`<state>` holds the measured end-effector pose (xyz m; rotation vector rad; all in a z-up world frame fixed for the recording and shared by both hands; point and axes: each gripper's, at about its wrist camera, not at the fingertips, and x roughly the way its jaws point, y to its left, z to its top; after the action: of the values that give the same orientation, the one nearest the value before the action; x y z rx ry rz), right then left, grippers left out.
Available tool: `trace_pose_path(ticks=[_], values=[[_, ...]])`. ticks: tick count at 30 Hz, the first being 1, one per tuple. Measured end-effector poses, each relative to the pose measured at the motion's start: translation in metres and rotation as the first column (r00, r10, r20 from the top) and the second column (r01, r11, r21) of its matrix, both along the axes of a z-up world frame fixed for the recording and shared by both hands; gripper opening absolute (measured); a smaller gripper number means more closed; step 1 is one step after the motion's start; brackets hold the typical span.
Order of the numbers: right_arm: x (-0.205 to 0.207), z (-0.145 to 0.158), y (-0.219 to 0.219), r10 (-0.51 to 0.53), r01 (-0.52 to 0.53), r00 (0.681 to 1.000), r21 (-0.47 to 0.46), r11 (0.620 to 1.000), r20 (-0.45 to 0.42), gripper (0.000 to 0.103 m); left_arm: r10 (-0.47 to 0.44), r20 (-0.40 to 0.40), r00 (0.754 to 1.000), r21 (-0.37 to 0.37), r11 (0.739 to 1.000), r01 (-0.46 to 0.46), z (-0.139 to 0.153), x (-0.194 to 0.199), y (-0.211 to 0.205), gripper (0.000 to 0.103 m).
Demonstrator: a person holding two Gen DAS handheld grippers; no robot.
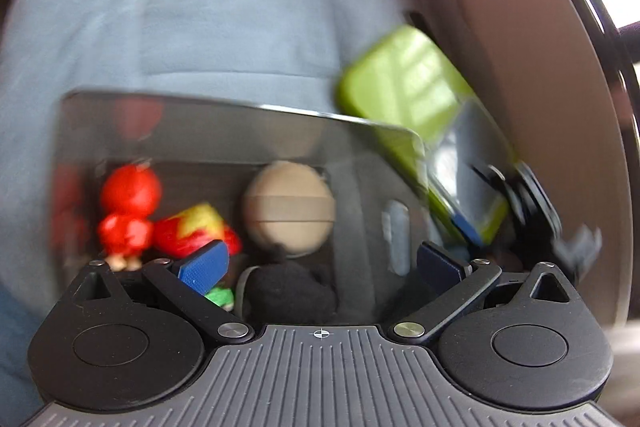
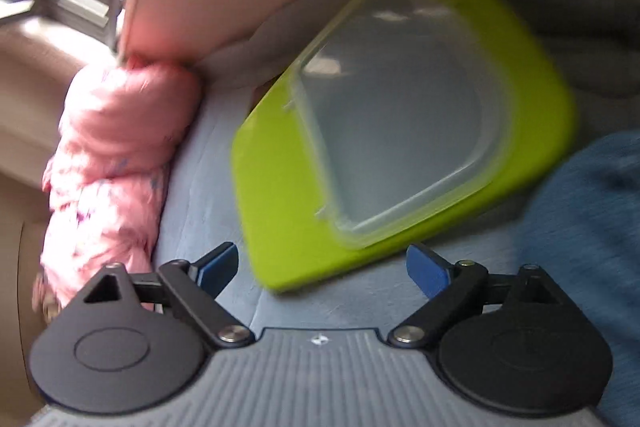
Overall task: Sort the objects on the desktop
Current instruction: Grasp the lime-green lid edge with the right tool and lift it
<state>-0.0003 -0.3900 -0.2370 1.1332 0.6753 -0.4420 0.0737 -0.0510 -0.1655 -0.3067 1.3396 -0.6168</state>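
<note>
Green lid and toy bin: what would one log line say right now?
left gripper: open, over toy bin | right gripper: open, empty, at green lid | lid: off bin

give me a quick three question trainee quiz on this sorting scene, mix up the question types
1. True or false: the right gripper is clamped on the green lid.
2. Multiple choice: which toy lies nearest the left wall of the grey bin? A) red figure B) beige wooden ball C) black fuzzy item
3. Short answer: what soft thing lies left of the green lid in the right wrist view?

Key
1. False: its jaws stand apart with nothing between them, the lid lying ahead.
2. A: the red figure sits leftmost, the beige wooden ball mid bin, the black fuzzy item below it.
3. A pink bundle of cloth.
</note>
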Motion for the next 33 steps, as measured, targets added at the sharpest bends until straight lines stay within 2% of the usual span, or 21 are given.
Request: trace_pose_path(ticks=[2,3,4,6,7,8,9,11,13,15,17,20,23,25,26,28,32,33], values=[[0.009,-0.001,-0.001,0.015,-0.015,1.000,0.030,0.999,0.005,0.077,-0.091,0.031,0.995,-0.075,0.993,0.093,0.013,0.001,-0.023,0.103],[0.010,0.003,-0.006,0.025,-0.025,0.999,0.018,1.000,0.029,0.077,-0.124,0.038,0.992,-0.124,0.984,0.128,0.018,0.005,-0.034,0.103],[0.007,0.012,-0.013,0.039,-0.038,0.998,-0.023,0.999,0.052,0.077,-0.147,0.034,0.989,-0.179,0.972,0.150,0.022,0.009,-0.046,0.103],[-0.004,0.031,-0.031,0.112,-0.099,0.990,-0.141,0.985,0.083,0.089,-0.178,-0.003,0.984,-0.276,0.946,0.170,0.021,0.020,-0.075,0.103],[-0.010,0.040,-0.041,0.162,-0.142,0.983,-0.203,0.969,0.085,0.090,-0.198,-0.027,0.980,-0.322,0.930,0.179,0.017,0.024,-0.093,0.103],[-0.017,0.047,-0.052,0.215,-0.187,0.973,-0.266,0.946,0.080,0.092,-0.219,-0.049,0.974,-0.367,0.911,0.187,0.014,0.029,-0.111,0.103],[-0.019,0.053,-0.059,0.271,-0.246,0.962,-0.333,0.910,0.031,0.096,-0.236,-0.072,0.969,-0.391,0.901,0.190,0.008,0.032,-0.131,0.103],[-0.022,0.064,-0.070,0.366,-0.374,0.924,-0.454,0.809,-0.110,0.094,-0.259,-0.131,0.957,-0.377,0.906,0.193,-0.016,0.030,-0.175,0.103],[-0.028,0.071,-0.075,0.364,-0.419,0.906,-0.567,0.709,-0.214,0.092,-0.276,-0.207,0.939,-0.347,0.918,0.194,-0.044,0.028,-0.218,0.103],[-0.038,0.076,-0.085,0.338,-0.396,0.916,-0.620,0.678,-0.216,0.092,-0.263,-0.300,0.917,-0.356,0.923,0.148,-0.075,0.023,-0.247,0.103],[-0.049,0.077,-0.099,0.298,-0.323,0.943,-0.606,0.727,-0.147,0.090,-0.234,-0.392,0.890,-0.358,0.930,0.087,-0.106,0.018,-0.270,0.103],[-0.061,0.070,-0.109,0.265,-0.266,0.960,-0.588,0.764,-0.091,0.091,-0.169,-0.492,0.854,-0.298,0.954,0.018,-0.145,0.010,-0.290,0.103],[-0.072,0.062,-0.118,0.234,-0.215,0.971,-0.570,0.793,-0.041,0.091,-0.073,-0.533,0.843,-0.269,0.959,-0.087,-0.170,0.006,-0.299,0.103],[-0.076,0.059,-0.118,0.221,-0.203,0.974,-0.586,0.785,-0.040,0.091,0.024,-0.546,0.837,-0.231,0.957,-0.178,-0.183,0.008,-0.302,0.103],[-0.076,0.058,-0.117,0.218,-0.198,0.975,-0.586,0.785,-0.039,0.091,0.063,-0.563,0.824,-0.212,0.953,-0.218,-0.188,0.009,-0.303,0.103],[-0.075,0.059,-0.115,0.216,-0.200,0.975,-0.582,0.789,-0.042,0.091,0.133,-0.603,0.786,-0.172,0.941,-0.291,-0.200,0.011,-0.306,0.103],[-0.065,0.066,-0.111,0.245,-0.219,0.969,-0.585,0.781,-0.035,0.091,0.171,-0.668,0.724,-0.158,0.919,-0.362,-0.209,0.018,-0.305,0.103],[-0.066,0.068,-0.109,0.257,-0.227,0.966,-0.592,0.773,-0.034,0.091,0.161,-0.656,0.738,-0.185,0.913,-0.364,-0.206,0.019,-0.304,0.103]])
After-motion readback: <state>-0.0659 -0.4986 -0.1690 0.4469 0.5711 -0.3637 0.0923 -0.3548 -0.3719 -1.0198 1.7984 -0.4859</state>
